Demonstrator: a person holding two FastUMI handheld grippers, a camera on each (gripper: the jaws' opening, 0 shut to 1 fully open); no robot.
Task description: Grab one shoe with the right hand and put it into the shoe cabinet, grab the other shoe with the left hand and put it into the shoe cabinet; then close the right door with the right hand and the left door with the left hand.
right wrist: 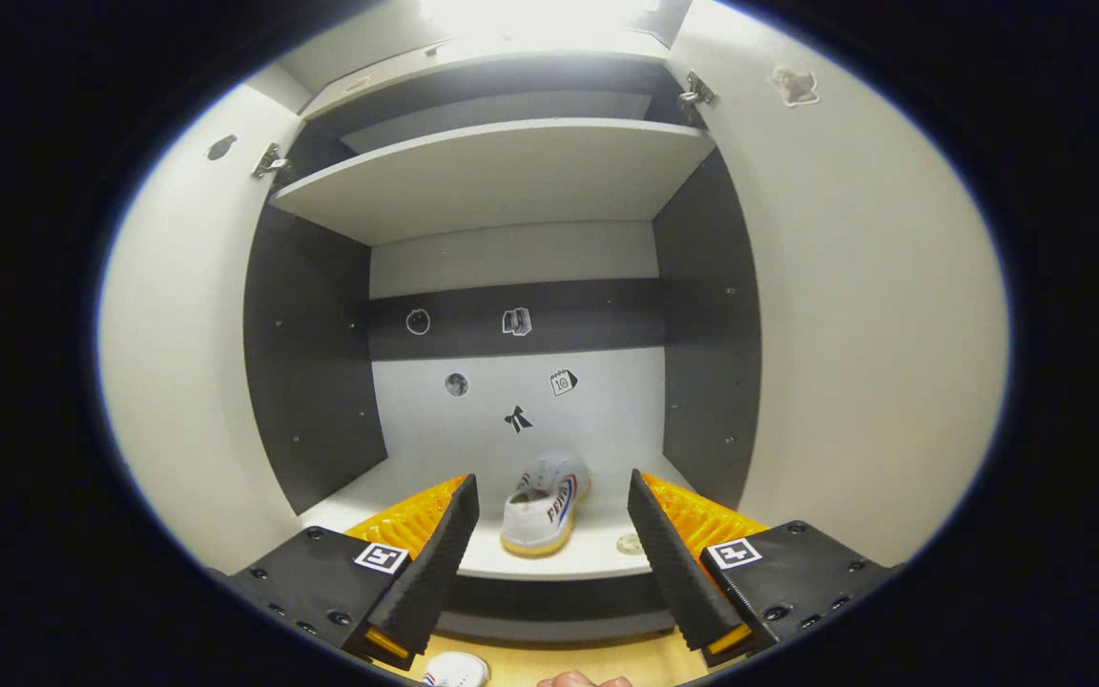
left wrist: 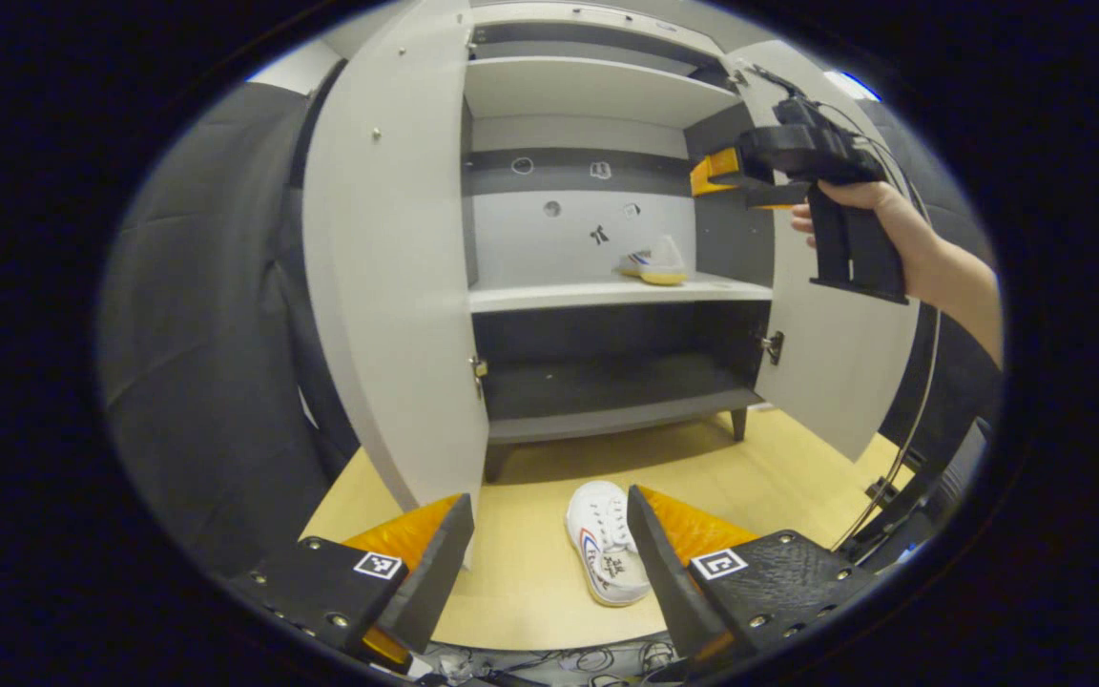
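Note:
One white shoe (left wrist: 653, 263) with a yellow sole stands on the middle shelf of the shoe cabinet (left wrist: 607, 294), toward its right side; in the right gripper view this shoe (right wrist: 542, 503) lies just beyond my open right gripper (right wrist: 549, 534), heel toward me. The other white shoe (left wrist: 605, 540) lies on the wooden floor in front of the cabinet, between the spread fingers of my open left gripper (left wrist: 549, 563) but farther off. A hand holds the right gripper (left wrist: 731, 176) up by the right door (left wrist: 831, 372). Both doors stand open; the left door (left wrist: 387, 286) is close by.
Dark cloth walls (left wrist: 196, 334) flank the cabinet. A cable (left wrist: 902, 448) hangs down from the right gripper past the right door. The bottom shelf (left wrist: 607, 386) is dark. Part of the floor shoe (right wrist: 454, 670) shows under the right gripper.

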